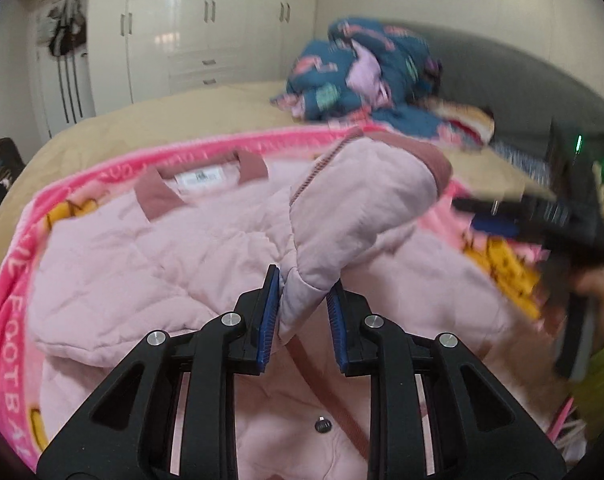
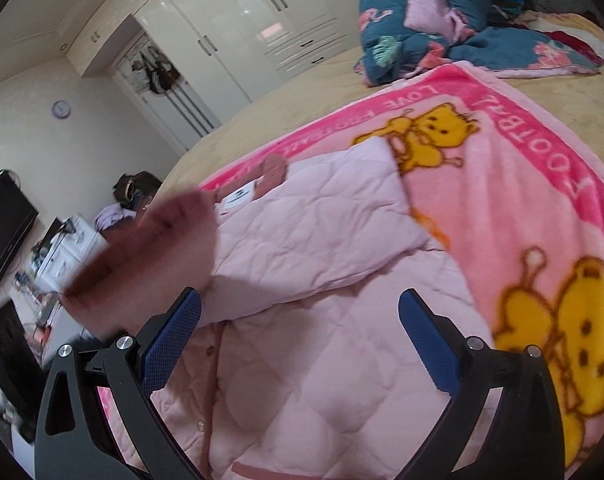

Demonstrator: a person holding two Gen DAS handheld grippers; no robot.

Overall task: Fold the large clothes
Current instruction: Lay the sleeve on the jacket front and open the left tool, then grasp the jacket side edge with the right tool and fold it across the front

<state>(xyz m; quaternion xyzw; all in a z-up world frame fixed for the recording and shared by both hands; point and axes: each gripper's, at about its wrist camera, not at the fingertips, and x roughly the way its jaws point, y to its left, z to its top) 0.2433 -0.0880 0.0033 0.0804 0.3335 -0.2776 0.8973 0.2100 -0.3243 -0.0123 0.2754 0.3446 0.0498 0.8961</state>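
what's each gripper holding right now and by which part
The left gripper is shut on the pink quilted jacket, pinching a bunched fold of its sleeve near the cuff end. The right gripper is open over the jacket, holding nothing.

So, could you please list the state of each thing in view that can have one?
left gripper: shut on a lifted fold of the pink quilted jacket.
right gripper: open, nothing between its pads.
pink quilted jacket: lying on the pink bear blanket, one part raised.
pink bear blanket: spread flat on the bed.
blue floral quilt: bunched in a heap.
wardrobe: doors closed.
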